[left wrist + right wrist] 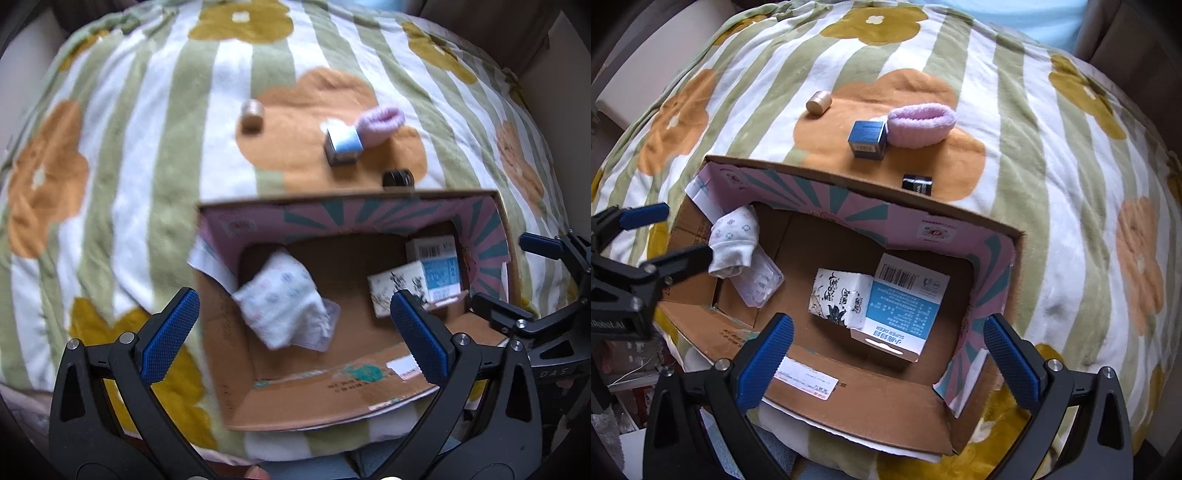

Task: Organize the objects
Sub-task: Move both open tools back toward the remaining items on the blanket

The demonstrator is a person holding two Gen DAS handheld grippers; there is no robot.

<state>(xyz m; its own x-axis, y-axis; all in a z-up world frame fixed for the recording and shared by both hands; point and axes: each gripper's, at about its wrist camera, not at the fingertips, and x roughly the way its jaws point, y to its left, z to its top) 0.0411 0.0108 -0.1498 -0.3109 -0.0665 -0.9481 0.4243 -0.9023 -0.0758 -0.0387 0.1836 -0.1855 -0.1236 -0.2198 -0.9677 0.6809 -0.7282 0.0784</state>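
Both tongs (888, 354) gaping over cardboard box (827, 402); sock (733, 242) lies diag. inside.

A plush blanket (1052, 155) striped green and white with orange and mustard flowers covers the bed in soft daylight; beyond its far edge, a pale blue cushion (1015, 18).
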